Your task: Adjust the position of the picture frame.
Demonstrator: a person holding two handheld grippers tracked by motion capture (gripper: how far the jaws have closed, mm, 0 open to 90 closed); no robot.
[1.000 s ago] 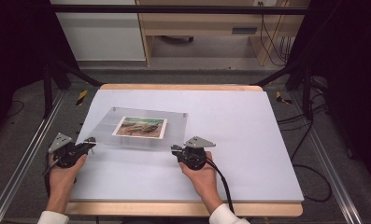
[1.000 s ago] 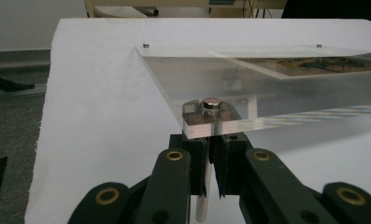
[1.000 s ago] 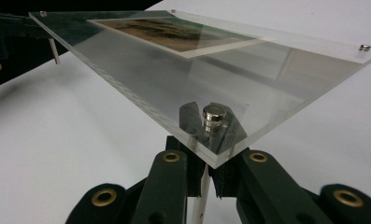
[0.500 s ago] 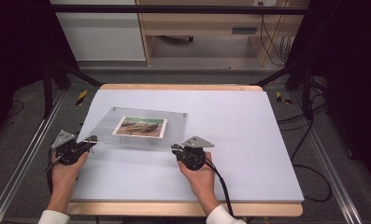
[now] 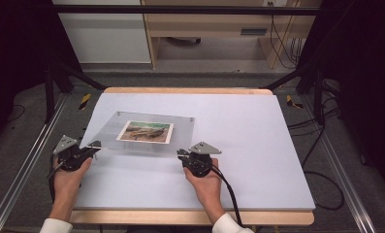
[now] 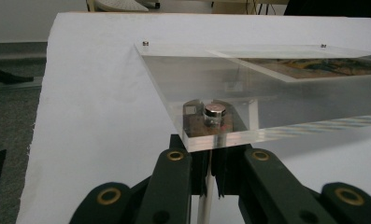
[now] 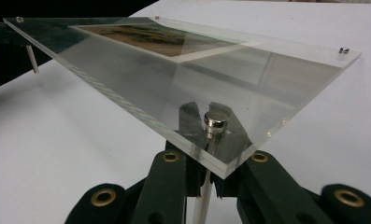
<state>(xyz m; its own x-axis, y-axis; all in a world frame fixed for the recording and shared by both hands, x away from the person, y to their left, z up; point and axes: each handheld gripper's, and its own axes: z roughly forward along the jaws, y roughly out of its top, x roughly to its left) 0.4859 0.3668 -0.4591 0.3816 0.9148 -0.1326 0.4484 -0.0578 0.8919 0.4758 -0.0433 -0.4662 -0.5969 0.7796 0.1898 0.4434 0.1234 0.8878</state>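
Acrylic photo frame (image 5: 141, 132), clear, picture inside: sitting at the desk's (image 5: 258, 145) left half, near edge lifted, far edge seemingly resting on the white sheet.

Left tongs (image 6: 211, 154) and right tongs (image 7: 210, 161): each clamping a near-corner metal standoff pin.

Risk: a slim pin slipping from the jaws, dropping the panel; uneven lifting twisting it.

Hard to read: pin contact below the acrylic, far pins' footing, picture subject.

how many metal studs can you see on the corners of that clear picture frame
4: one at each corner of the frame. Near-left stud, near-right stud, far-left stud, far-right stud.
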